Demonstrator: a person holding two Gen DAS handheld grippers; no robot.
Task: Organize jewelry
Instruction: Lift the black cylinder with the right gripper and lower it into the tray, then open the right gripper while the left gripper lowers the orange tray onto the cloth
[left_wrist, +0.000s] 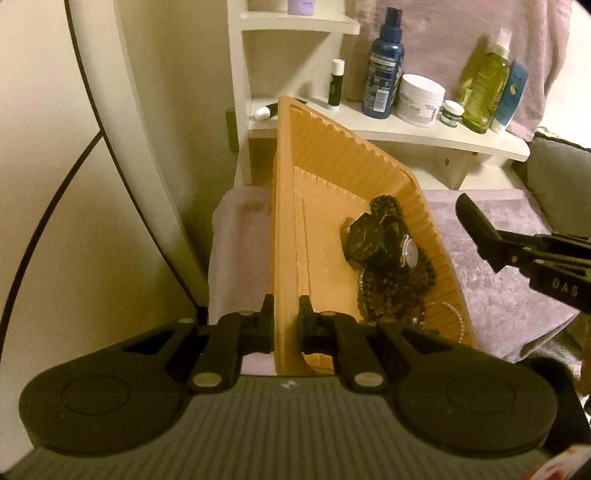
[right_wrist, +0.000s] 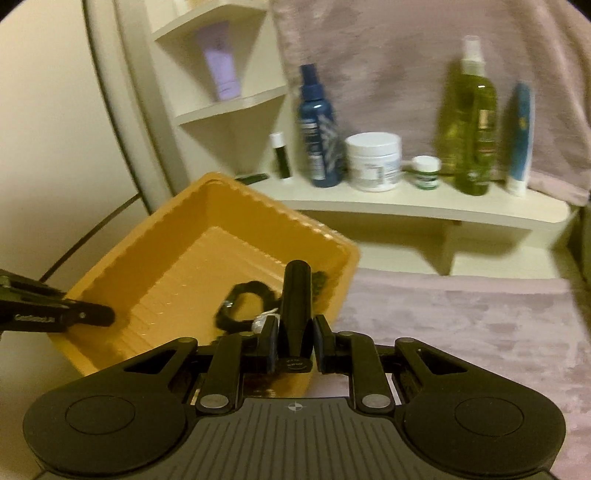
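Observation:
An orange ribbed tray (left_wrist: 332, 166) is tilted up on its side. My left gripper (left_wrist: 286, 314) is shut on the tray's near rim. Black watches (left_wrist: 369, 242) and dark bead bracelets (left_wrist: 391, 291) have slid into its lower right corner, with a clear bead bracelet (left_wrist: 456, 317) beside them. My right gripper (right_wrist: 294, 341) is shut on a black tube (right_wrist: 295, 306), held over the tray's near rim (right_wrist: 207, 184). A black watch strap (right_wrist: 240, 306) lies in the tray. The right gripper with the tube shows at the right in the left wrist view (left_wrist: 476, 230).
A white shelf (right_wrist: 406, 206) behind holds a blue spray bottle (right_wrist: 317, 125), a white jar (right_wrist: 373, 160), a small jar (right_wrist: 426, 171), a green bottle (right_wrist: 471, 122), a blue tube (right_wrist: 521, 140) and a lip balm (right_wrist: 280, 155). A mauve towel (right_wrist: 461, 332) covers the surface.

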